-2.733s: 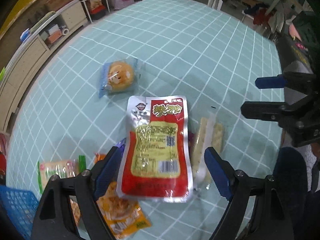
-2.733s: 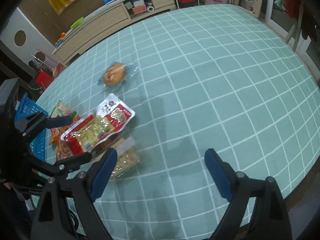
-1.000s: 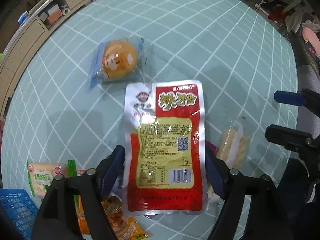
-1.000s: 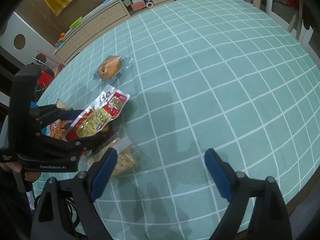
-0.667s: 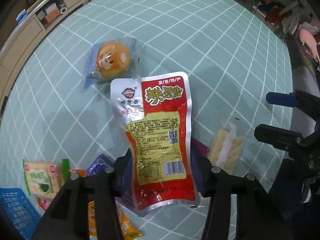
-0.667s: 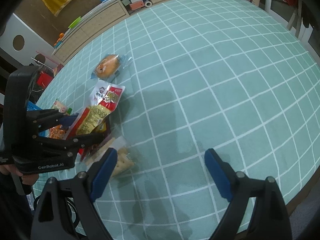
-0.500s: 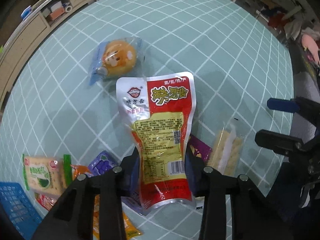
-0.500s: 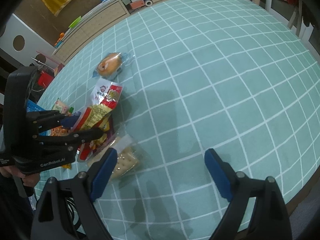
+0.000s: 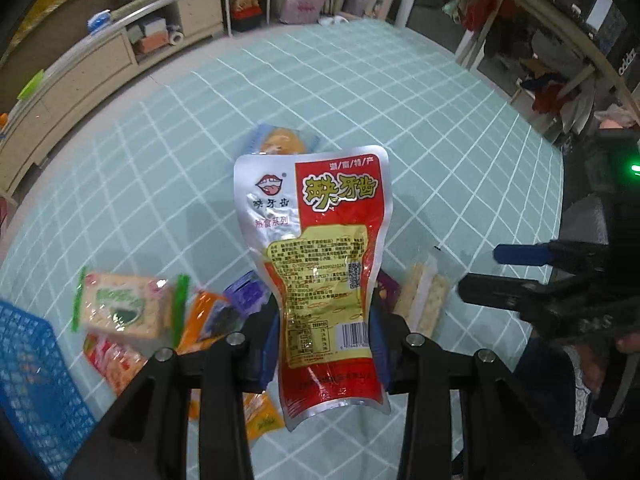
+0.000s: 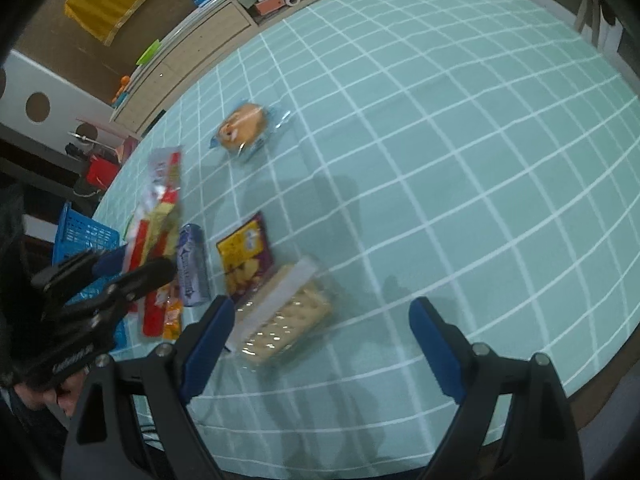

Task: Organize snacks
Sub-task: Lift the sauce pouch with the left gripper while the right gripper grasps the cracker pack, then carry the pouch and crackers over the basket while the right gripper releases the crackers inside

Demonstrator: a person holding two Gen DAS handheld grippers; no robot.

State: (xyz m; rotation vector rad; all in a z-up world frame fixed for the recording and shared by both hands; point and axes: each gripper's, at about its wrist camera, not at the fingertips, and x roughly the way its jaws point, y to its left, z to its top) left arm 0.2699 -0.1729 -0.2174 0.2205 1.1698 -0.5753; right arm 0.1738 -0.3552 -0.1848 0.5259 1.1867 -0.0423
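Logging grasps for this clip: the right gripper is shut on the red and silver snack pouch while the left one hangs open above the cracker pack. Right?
Swapped. The left wrist view shows the left gripper shut on the red and silver snack pouch; the right wrist view shows the right gripper open above the cracker pack.

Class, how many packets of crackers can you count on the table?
2: a clear packet by the open right tongs, and a green-edged packet beside the blue basket. More may hide in the pile.
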